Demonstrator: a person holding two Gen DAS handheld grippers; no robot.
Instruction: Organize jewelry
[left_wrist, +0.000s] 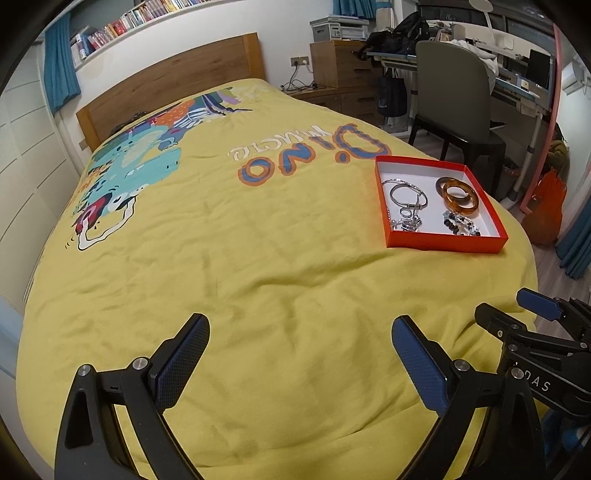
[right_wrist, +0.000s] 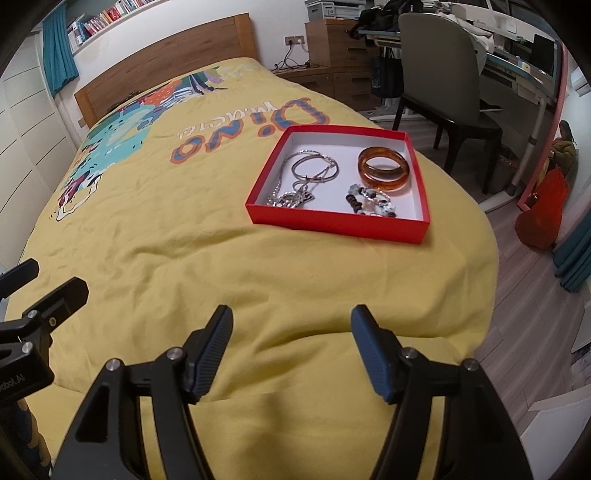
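A shallow red box (left_wrist: 443, 246) (right_wrist: 332, 227) with a white floor lies on the yellow bedspread. Inside it are amber bangles (left_wrist: 460, 198) (right_wrist: 384, 171), silver bangles with a chain (left_wrist: 408, 195) (right_wrist: 314, 170), and a dark beaded bracelet (left_wrist: 461, 223) (right_wrist: 371, 203). My left gripper (left_wrist: 301, 332) hovers open over bare bedspread, well short and left of the box. My right gripper (right_wrist: 291, 323) is also open with nothing between its fingers, short of the box's near wall. The right gripper shows at the left wrist view's right edge (left_wrist: 532, 314).
The yellow bedspread (left_wrist: 258, 258) with a dinosaur print covers the bed; its edge drops to wood floor on the right. A wooden headboard (left_wrist: 170, 85) stands at the far end. A grey chair (right_wrist: 439, 74), desk and orange bag (right_wrist: 543, 214) stand beyond the box.
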